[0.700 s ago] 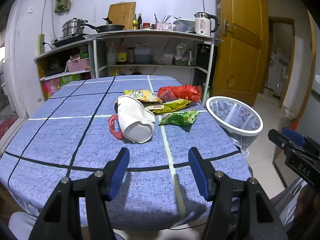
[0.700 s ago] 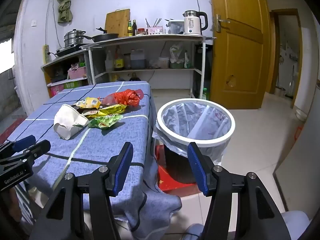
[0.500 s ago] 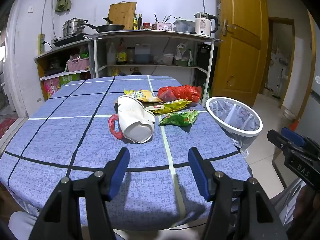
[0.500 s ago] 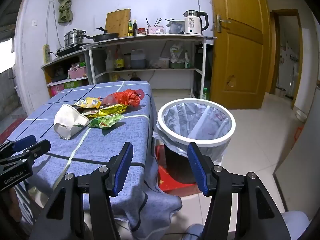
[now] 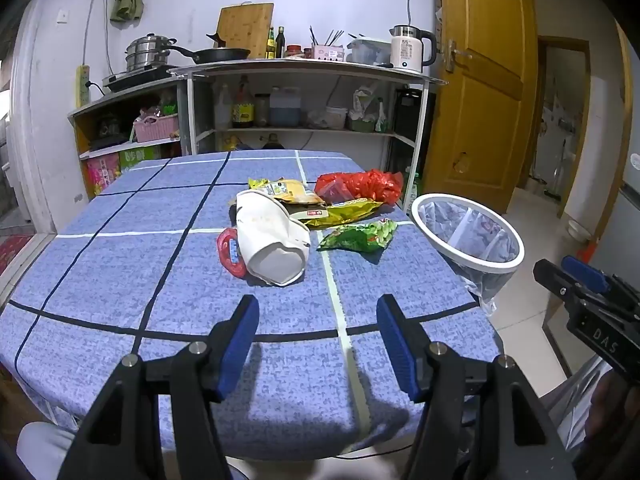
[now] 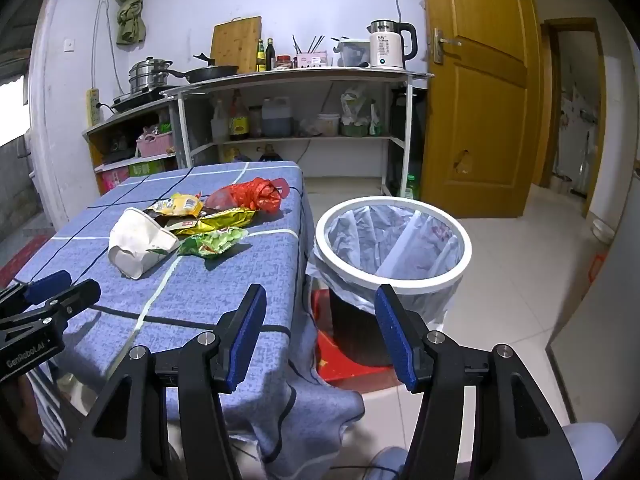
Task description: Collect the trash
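Nothing picked up yet, so this looks like the very start. Left claw (image 5: 316, 320) and right claw (image 6: 320, 312) both sit wide open and empty at the bottom of their frames. Trash pile, crushed white cup (image 5: 272, 240) plus 4 or so wrappers (image 5: 356, 236), sits mid-frame on the blue checked tabletop (image 5: 120, 264). Lined bin (image 6: 392, 240) stands right of it. Next move probably: reach in, pinch the cup. Cluttered kitchen shelves (image 5: 304, 76) up top.

white kettle (image 5: 408, 53), frying pan (image 5: 218, 54), steel pot (image 5: 146, 53) on shelf; yellow door (image 6: 476, 92) right.
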Tool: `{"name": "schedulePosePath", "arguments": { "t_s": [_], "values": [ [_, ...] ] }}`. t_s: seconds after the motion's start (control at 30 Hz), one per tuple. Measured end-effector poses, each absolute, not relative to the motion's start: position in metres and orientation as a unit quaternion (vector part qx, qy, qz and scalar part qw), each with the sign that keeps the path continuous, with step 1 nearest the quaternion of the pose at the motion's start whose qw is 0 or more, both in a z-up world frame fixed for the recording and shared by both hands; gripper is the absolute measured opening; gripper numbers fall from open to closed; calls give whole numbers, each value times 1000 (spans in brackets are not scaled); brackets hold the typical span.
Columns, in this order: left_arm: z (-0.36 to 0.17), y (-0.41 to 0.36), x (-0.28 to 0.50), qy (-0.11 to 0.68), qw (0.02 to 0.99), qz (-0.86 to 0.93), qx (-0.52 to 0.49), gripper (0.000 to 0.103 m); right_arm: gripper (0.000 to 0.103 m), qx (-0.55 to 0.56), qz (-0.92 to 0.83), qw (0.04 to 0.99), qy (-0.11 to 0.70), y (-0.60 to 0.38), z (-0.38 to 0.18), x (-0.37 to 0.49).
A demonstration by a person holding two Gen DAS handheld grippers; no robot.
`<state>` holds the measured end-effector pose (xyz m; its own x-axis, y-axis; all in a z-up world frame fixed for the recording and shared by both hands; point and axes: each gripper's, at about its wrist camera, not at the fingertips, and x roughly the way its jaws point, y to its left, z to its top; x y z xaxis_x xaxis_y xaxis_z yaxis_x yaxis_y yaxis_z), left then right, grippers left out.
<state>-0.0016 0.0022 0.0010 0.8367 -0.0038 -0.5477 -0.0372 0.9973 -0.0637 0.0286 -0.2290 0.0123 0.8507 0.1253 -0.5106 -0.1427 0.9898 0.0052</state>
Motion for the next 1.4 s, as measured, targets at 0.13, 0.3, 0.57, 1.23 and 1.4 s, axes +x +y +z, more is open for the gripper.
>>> {"name": "schedulePosePath", "arguments": {
  "t_s": [0.13, 0.3, 0.57, 1.23, 1.4],
  "values": [
    [3, 2, -3, 284, 958, 9, -36, 63, 57, -15, 70, 962, 263, -230, 13, 27],
    [1, 2, 0, 286, 957, 8, -37, 63, 57, -15, 71, 962, 265, -231, 15, 27],
    [0, 1, -1, 288, 957, 8, -38, 63, 57, -15, 70, 961, 265, -231, 16, 28],
    [0, 1, -1, 288, 957, 7, -40, 63, 57, -15, 71, 962, 264, -231, 15, 28],
    [0, 1, -1, 288, 957, 7, -40, 63, 57, -16, 70, 962, 265, -231, 15, 28]
  ]
}}
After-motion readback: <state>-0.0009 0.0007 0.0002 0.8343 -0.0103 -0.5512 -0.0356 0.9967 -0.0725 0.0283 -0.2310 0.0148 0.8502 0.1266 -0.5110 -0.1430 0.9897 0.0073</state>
